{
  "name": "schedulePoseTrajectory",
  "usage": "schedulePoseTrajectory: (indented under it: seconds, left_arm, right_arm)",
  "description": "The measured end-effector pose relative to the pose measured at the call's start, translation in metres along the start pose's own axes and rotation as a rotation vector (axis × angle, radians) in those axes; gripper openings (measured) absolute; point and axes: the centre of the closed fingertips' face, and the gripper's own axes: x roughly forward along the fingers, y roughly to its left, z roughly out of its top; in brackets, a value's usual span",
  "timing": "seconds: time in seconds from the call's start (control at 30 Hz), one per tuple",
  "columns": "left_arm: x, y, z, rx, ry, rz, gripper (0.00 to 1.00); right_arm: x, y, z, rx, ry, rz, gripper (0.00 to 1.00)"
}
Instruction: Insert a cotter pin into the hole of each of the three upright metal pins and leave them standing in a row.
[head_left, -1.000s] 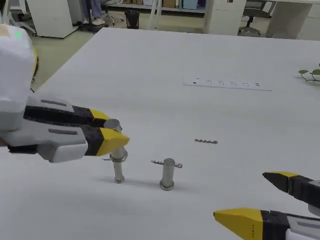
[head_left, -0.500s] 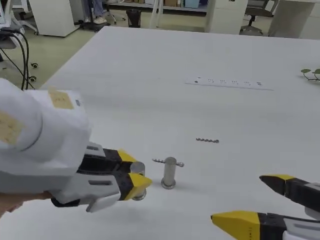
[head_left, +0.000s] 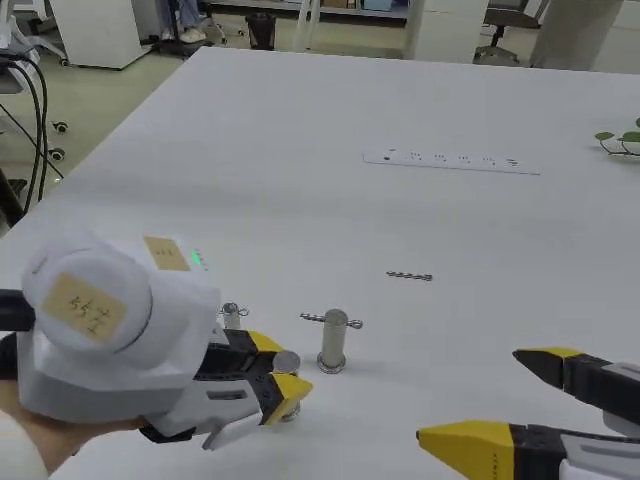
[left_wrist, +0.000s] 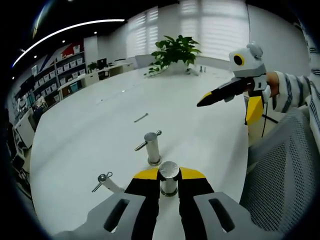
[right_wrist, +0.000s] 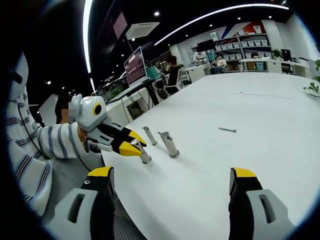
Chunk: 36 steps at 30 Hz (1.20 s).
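L gripper: jaws pressed onto the third metal pin, one yellow tip on each side of the shaft just under the head, pin upright. No cotter thru it that I can see. Its hole is hidden by the tips. Can't tell if its foot sits on the table or hangs just off it.

R gripper: jaws spread wide w/ nothing btwn them, low over the near edge of the table, well apart from the pins.

Outward from the clamp, the middle pin stands just beside the held one, w/ a cotter across its head, ends sticking out both sides. Behind the L gripper body in head view is the far-left pin, also w/ a cotter thru it, clearer in left gripper view. The loose cotter pin lies flat on bare table beyond the middle pin, apart from everything.

Progress, my read: 2 of 3 done. Left to do: pick up the loose cotter pin w/ R gripper, thread it thru the held pin while L steadies it, then leave that pin standing in line w/ the other two. In right gripper view the three are close together in a rough line, so the row looks approx set.
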Motion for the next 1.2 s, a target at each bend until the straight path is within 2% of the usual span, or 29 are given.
schedulePoseTrajectory:
  seconds: [0.07,0.23,0.33,0.53,0.67,0.77,0.83,1.03,1.1,1.2]
  left_arm:
    - [0.002,0.001,-0.001,-0.02,0.001,0.01,0.09]
    - [0.005,-0.001,0.002,0.003,-0.015,0.003,0.09]
    - [0.008,-0.003,0.0,0.025,-0.007,-0.004,0.09]
    - [0.011,-0.007,-0.001,0.016,-0.018,-0.021,0.09]
    - [0.013,-0.01,-0.003,0.038,-0.018,-0.028,0.09]
    - [0.014,-0.01,-0.004,0.033,-0.022,-0.03,0.09]
    - [0.015,-0.011,-0.004,0.009,-0.028,-0.033,0.09]
    - [0.014,-0.012,-0.005,0.014,-0.04,-0.038,0.1]
    - [0.014,-0.013,-0.005,0.034,-0.04,-0.038,0.1]
    - [0.014,-0.012,-0.005,0.022,-0.04,-0.038,0.1]
  right_arm:
    - [0.0,0.0,0.0,0.001,0.0,0.001,0.94]
    - [0.0,0.0,0.0,0.004,0.001,0.001,0.94]
    - [0.0,0.0,0.0,0.003,0.002,0.001,0.94]
    - [-0.001,-0.001,-0.001,0.002,0.005,-0.001,0.94]
    - [-0.001,-0.001,-0.002,0.003,0.006,-0.001,0.94]
    - [-0.001,-0.001,-0.002,0.002,0.005,-0.001,0.94]
    - [-0.001,-0.001,-0.001,-0.001,0.003,-0.001,0.94]
    - [0.0,0.0,-0.003,-0.001,0.008,0.001,0.94]
    - [0.0,0.0,-0.002,-0.002,0.008,0.001,0.94]
    - [0.0,0.0,-0.002,-0.003,0.007,0.0,0.94]
